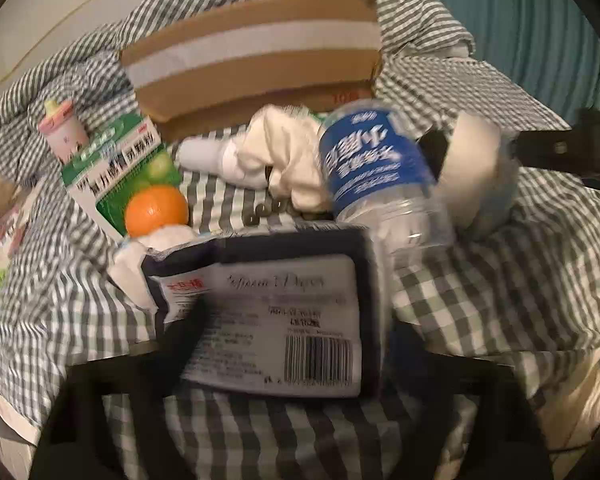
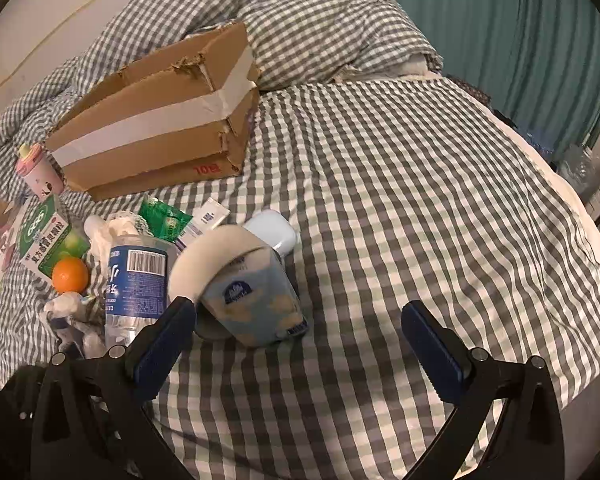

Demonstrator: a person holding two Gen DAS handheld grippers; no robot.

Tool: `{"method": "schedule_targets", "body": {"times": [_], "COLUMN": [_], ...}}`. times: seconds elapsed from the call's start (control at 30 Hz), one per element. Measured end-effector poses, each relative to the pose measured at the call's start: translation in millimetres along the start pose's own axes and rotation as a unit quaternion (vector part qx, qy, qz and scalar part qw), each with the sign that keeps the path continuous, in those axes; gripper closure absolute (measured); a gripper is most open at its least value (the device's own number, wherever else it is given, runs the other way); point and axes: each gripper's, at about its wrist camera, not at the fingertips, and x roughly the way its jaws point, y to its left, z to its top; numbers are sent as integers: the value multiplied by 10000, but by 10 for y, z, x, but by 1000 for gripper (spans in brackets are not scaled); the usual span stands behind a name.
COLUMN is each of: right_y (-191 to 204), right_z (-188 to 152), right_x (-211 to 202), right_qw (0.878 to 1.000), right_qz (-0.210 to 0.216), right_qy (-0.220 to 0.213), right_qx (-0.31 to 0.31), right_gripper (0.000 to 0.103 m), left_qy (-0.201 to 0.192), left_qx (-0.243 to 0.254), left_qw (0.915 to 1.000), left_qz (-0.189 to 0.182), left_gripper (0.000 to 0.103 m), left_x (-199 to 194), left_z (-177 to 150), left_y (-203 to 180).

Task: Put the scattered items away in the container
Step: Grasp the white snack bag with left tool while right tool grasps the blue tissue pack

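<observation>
Cardboard box (image 2: 156, 128) is set on the checked bed (image 2: 400, 200); a dark tissue pack (image 1: 276, 316) is gripped by the left claw (image 1: 284, 364), while the right claw (image 2: 296, 348) is held wide, empty.

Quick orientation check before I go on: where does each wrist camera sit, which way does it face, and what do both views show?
Left wrist: on the left gripper, angled down over the bed; its dark fingers hold a tissue pack.
Right wrist: on the right gripper, angled down at the checked sheet; both fingers show, wide open, empty.
Shared: cardboard box, water bottle, orange, green medicine box, pink cup.
</observation>
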Motion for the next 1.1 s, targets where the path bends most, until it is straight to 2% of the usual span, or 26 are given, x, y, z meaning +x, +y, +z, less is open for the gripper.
{"method": "schedule_targets", "body": {"times": [0.07,0.13,0.33,0.47,0.53,0.6,0.67,0.77,0.83,0.97,1.0,1.03,1.07,1.1], "right_y": [47,103,310,269,176,89,19,-29,31,257,295,329,341,353], "right_z": [24,37,104,91,71,53,24,-23,-49,-74,-56,-30,-16,-2], "right_x": [-11,-17,84,58,-18,-60,-40,33,116,336,400,469,525,612], "right_qw": [9998,9996,9993,9992,9982,9968,9951,9933,9916,9850,9849,9851,9855,9857], "right_qz": [162,242,323,264,387,328,134,180,252,45,100,179,162,117], "right_qy": [-27,-29,134,76,-56,-86,32,206,313,338,353,369,414,547], "right_qx": [-89,-155,-164,-276,-447,-726,-981,-1124,-1233,-1689,-1695,-1669,-1637,-1592], "right_gripper": [0,0,1,1,1,1,1,1,1,1,3,13,26,49], "left_qy": [17,36,-106,-301,-373,-451,-465,-448,-468,-646,-699,-747,-777,-771], "left_qx": [199,313,111,18,-53,-122,-203,-279,-293,-309,-314,-310,-323,-355], "left_qw": [9998,9995,9999,9995,9993,9989,9987,9986,9985,9974,9970,9967,9964,9964], "left_qz": [5,52,-24,-8,-6,-17,-20,-7,22,-121,-117,-106,-84,-58], "left_gripper": [67,69,73,77,79,80,81,82,83,83,83,83,83,83], "left_x": [-66,-115,-285,-486,-564,-626,-651,-667,-702,-863,-902,-936,-956,-961], "left_z": [35,60,131,154,179,207,225,249,269,351,374,399,422,441], "left_y": [-51,-73,30,86,144,216,266,291,280,277,283,290,304,325]}}
